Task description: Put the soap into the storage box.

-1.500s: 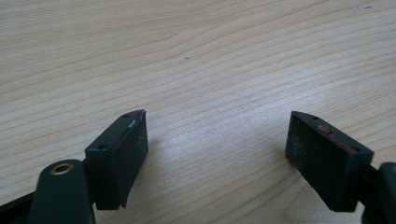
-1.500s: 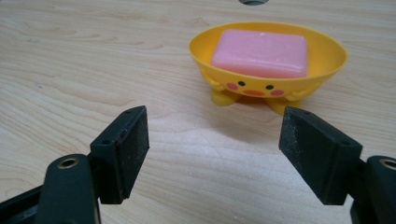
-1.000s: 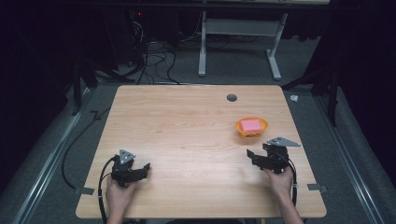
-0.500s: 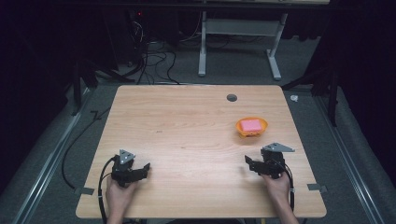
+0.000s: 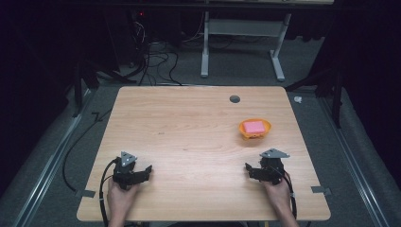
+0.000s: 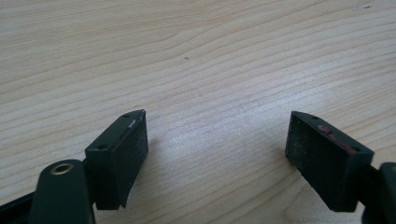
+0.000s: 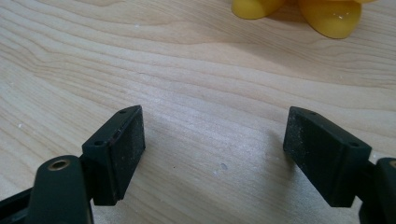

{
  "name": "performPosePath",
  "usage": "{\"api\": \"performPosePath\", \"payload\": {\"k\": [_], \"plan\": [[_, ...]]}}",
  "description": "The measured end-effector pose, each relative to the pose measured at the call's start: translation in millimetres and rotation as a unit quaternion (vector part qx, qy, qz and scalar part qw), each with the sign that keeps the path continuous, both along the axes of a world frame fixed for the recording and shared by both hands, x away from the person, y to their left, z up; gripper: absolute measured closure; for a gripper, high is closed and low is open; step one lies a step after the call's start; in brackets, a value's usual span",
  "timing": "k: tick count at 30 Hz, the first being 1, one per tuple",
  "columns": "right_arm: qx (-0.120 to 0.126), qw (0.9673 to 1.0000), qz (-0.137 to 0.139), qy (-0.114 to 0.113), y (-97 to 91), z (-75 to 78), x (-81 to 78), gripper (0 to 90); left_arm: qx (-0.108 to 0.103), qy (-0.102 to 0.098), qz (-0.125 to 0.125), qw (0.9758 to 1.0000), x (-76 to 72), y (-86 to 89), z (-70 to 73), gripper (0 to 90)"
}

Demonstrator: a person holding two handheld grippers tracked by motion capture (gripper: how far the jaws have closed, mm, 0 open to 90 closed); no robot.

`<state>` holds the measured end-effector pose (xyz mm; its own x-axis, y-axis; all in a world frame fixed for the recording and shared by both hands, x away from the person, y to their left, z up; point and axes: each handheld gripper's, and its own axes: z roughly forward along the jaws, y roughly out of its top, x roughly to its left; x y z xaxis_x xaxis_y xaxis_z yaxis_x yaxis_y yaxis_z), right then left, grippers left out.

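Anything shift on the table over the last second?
The right tongs drew back toward the person's edge, away from the orange bowl, jaws open and empty. The left tongs, the bowl and the pink block in it stayed put.

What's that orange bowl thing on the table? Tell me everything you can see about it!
The orange bowl is small, round and shallow, and looks like shiny plastic. A pink block lies inside it. It sits upright on the wooden table, toward the far right side, just ahead of the right gripper. No gripper touches it. In the right gripper view its lower edge looks yellow-orange, glossy and lobed.
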<state>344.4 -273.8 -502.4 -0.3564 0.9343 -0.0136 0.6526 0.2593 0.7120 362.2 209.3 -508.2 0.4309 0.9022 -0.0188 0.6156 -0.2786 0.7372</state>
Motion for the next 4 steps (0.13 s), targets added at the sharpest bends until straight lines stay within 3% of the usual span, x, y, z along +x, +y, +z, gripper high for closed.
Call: {"api": "performPosePath", "payload": {"k": [4], "plan": [[0.0, 0.9999, 0.011, 0.001, 0.3, 0.0, -0.2, 20.9, 0.0, 0.0, 0.0, 1.0, 0.0, 0.0, 0.0, 21.4]]}}
